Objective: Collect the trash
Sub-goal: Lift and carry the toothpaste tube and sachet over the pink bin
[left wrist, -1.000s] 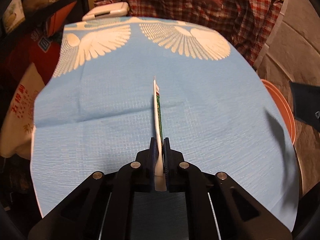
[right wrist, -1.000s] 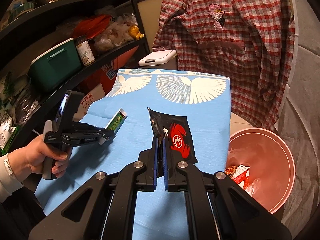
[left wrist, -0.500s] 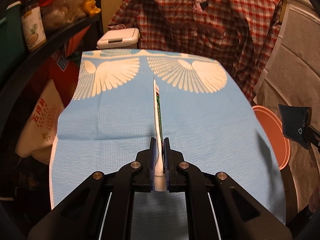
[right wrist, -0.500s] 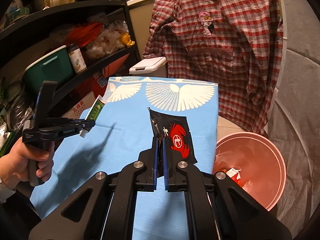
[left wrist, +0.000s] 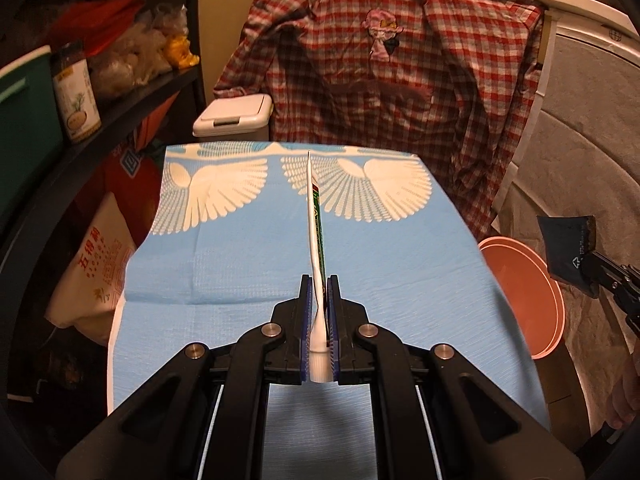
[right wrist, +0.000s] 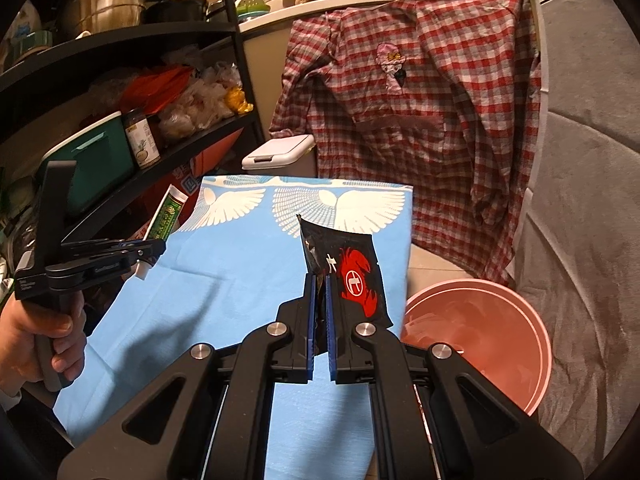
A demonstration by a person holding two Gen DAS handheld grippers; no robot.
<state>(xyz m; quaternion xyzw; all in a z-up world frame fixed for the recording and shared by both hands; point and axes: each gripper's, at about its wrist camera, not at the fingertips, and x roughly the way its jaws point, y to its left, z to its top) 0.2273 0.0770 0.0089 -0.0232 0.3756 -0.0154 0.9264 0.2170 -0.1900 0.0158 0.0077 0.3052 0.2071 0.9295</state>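
Left hand-held gripper (left wrist: 319,308): jaws clamped tight, pitched down and forward, a bare hand (right wrist: 38,330) wrapped around its grip at the left edge of the right wrist view. Right hand-held gripper (right wrist: 319,308): jaws likewise pinched shut, angled down; only its tip shows in the left view.

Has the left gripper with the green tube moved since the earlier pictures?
Yes. In the right wrist view the left gripper has risen: its green tube now stands against the black shelf, above the blue cloth edge.
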